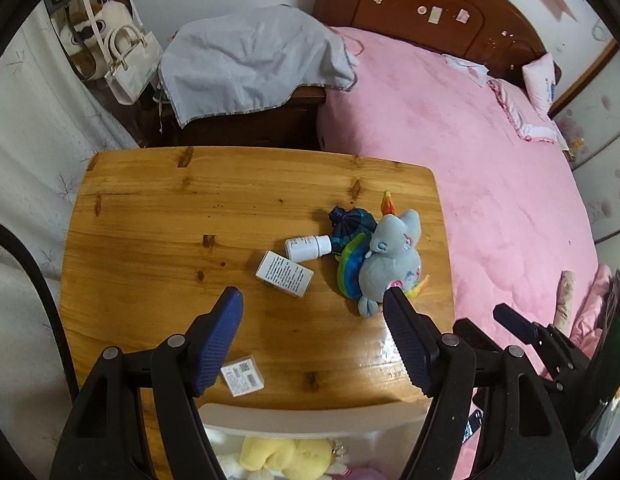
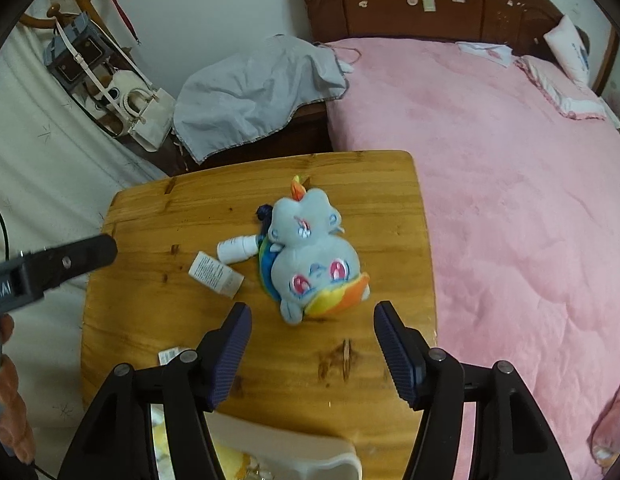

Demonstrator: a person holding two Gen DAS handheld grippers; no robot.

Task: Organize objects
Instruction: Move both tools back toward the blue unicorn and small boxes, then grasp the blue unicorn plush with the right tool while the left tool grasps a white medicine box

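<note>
Reaching for loose items on the wooden table (image 1: 158,216), both grippers empty.

Left wrist view: left gripper (image 1: 311,296) with jaws apart over bare wood; small box (image 1: 284,273) and white bottle (image 1: 308,248) just beyond; better to take the box by its narrow sides.
Right wrist view: right gripper (image 2: 311,312) apart, near the plush pony (image 2: 313,256); centre on the body before closing, then to the bin (image 2: 294,454) at near edge.

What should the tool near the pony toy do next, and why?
Probably lower the right tool onto the plush pony: it stands open and empty just short of the toy, which lies loose on the wooden table.
</note>
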